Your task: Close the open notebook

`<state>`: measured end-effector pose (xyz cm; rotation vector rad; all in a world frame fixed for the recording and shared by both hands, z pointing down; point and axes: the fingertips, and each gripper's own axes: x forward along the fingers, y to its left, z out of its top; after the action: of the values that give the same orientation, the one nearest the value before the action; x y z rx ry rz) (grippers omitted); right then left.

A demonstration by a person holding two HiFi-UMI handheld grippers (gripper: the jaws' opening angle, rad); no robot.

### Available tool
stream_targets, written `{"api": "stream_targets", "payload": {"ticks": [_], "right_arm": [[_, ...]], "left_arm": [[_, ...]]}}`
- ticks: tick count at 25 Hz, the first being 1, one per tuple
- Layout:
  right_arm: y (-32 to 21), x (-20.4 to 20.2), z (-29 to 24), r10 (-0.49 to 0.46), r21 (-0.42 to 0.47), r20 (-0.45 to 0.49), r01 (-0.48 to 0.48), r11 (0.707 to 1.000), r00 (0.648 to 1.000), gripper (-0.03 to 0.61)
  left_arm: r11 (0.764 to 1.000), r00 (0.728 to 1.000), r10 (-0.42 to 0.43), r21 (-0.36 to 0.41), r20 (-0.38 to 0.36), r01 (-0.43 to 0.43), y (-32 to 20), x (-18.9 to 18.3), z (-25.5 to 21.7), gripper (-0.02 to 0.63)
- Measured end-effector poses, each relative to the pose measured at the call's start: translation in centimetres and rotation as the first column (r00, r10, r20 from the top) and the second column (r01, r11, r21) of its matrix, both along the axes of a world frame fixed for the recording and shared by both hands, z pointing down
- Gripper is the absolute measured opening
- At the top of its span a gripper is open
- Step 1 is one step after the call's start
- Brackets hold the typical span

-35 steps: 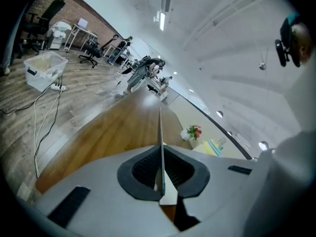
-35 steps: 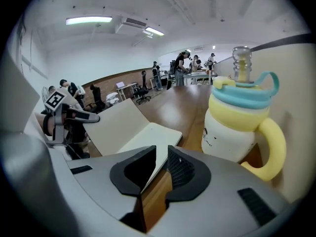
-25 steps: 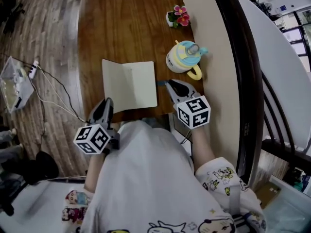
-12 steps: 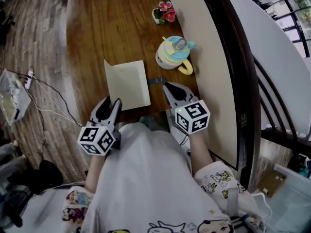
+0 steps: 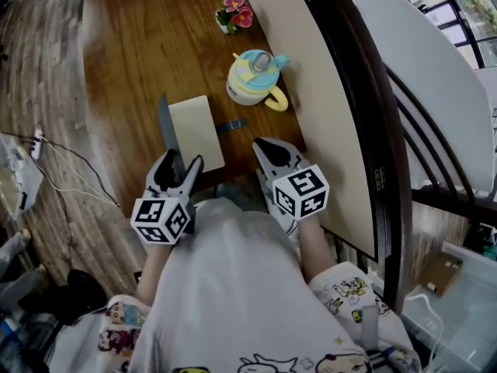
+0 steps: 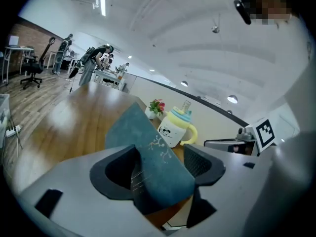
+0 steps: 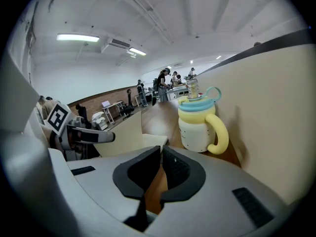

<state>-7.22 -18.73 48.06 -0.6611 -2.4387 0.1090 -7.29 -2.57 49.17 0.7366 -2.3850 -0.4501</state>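
Head view, steep down: wooden counter (image 5: 132, 61) with the notebook (image 5: 198, 130) near its front edge, just ahead of the person's lap. Notebook is half shut: cream page lies flat, dark teal cover (image 5: 165, 125) on its left side stands nearly upright, tipped toward the page. Left claw (image 5: 178, 164) sits at the notebook's near left corner. Left gripper view: jaws stand apart and have just been opening; the cover passes between them at a slant, close by the left jaw with a clear gap to the right one, so released, no grip on it. Right claw (image 5: 266, 148) is just right of the notebook, apart from it, over the counter's front edge. Right gripper view: its jaws are pressed together with nothing between them, clenched and empty; the flat cream page and the raised cover's pale inner face show beyond to the left. Thin blue ribbon (image 5: 231, 125) sticks out from the notebook's right edge onto the counter. Yellow-handled cup (image 5: 250, 80) with a blue lid stands beyond the notebook to the right, close to the beige partition (image 5: 303, 61). Small flower pot (image 5: 234, 14) with pink blooms sits farther back along the same partition. Cables (image 5: 66, 181) trail over the wood floor (image 5: 39, 68) left of the counter.
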Motion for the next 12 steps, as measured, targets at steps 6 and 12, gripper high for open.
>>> {"api": "stream_targets", "payload": {"ticks": [6,12], "right_arm": [[-1.5,0.7,0.2,0.023,0.002,-0.009,-0.023,1.0,1.0,0.013],[-3.3,1.5,0.8,0.052,0.004,-0.023,-0.052,0.999,0.998,0.013]], "left_arm": [[0.997,1.0,0.025,-0.078,0.011,-0.024,-2.3,-0.2,1.1,0.304],[0.986,0.999,0.032,-0.162,0.023,-0.028,-4.1,-0.3,2.5,0.313]]}}
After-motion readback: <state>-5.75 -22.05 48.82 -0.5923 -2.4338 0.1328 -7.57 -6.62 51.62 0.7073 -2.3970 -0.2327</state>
